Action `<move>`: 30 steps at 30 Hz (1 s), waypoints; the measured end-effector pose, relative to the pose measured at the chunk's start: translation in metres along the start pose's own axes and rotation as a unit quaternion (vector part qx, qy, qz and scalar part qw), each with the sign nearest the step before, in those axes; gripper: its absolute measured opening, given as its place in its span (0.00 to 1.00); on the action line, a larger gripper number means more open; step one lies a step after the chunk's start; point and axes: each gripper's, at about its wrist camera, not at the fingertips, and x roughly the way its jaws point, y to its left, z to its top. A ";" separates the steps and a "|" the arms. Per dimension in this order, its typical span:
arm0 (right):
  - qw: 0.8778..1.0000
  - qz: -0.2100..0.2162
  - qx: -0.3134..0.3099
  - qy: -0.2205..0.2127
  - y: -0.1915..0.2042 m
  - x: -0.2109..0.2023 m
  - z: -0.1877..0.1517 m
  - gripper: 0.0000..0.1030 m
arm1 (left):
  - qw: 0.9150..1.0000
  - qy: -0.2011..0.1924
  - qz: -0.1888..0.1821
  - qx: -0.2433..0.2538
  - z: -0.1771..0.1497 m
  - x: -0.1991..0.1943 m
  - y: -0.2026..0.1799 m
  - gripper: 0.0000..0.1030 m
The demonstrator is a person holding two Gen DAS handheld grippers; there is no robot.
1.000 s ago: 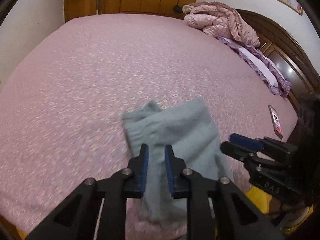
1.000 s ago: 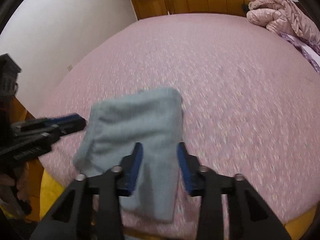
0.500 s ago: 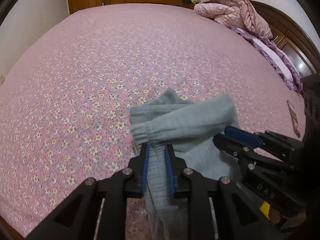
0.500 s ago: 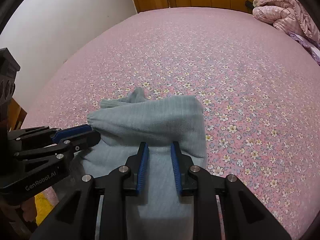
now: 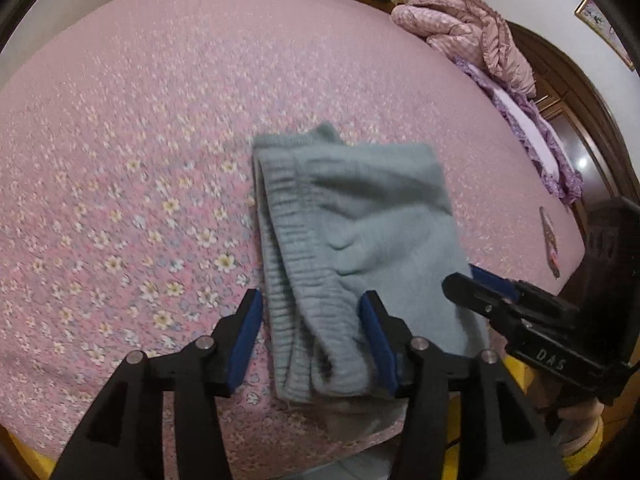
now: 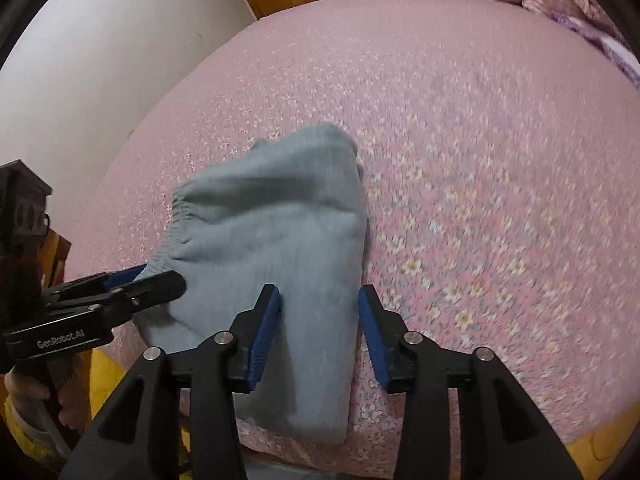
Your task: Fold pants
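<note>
The grey pants (image 5: 360,232) lie folded into a thick bundle on the pink flowered bedspread (image 5: 140,160), near its front edge, with the ribbed waistband on the left side. My left gripper (image 5: 312,328) straddles the waistband end; its jaws are opening and the blue pads stand clear of the cloth. My right gripper (image 6: 318,314) straddles the bundle's right part (image 6: 280,232); its jaws are opening too, without pinching the fabric. Each gripper shows in the other's view: the right gripper (image 5: 476,286) and the left gripper (image 6: 156,280) both sit at the cloth's near edge.
A crumpled pink quilt (image 5: 460,24) and a purple pillow (image 5: 532,128) lie at the far right by the dark wooden headboard (image 5: 580,92). A small flat card-like item (image 5: 550,240) rests near the bed's right edge. A yellow sleeve (image 6: 100,372) shows below the bed edge.
Both grippers have sunk toward the bed and their jaws have spread, letting go of the pants. The bundle, hanging from the pads before, now rests on the bedspread.
</note>
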 end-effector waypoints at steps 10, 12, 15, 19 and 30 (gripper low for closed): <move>0.999 0.032 0.028 -0.017 -0.012 0.015 -0.021 0.61 | 1.000 -0.001 -0.001 -0.012 0.000 0.013 -0.004 0.63; 0.999 0.035 0.021 -0.023 -0.011 0.017 -0.022 0.64 | 1.000 -0.005 0.007 -0.001 0.003 0.017 -0.013 0.64; 0.999 0.022 0.008 -0.027 -0.001 0.021 -0.023 0.65 | 1.000 -0.009 0.009 0.003 0.004 0.021 -0.019 0.65; 0.999 0.022 0.008 -0.031 0.010 0.028 -0.016 0.64 | 1.000 -0.013 0.005 0.003 0.004 0.022 -0.018 0.65; 0.998 0.028 0.013 -0.048 0.038 0.029 -0.014 0.32 | 1.000 -0.017 -0.013 0.002 0.010 0.020 -0.023 0.41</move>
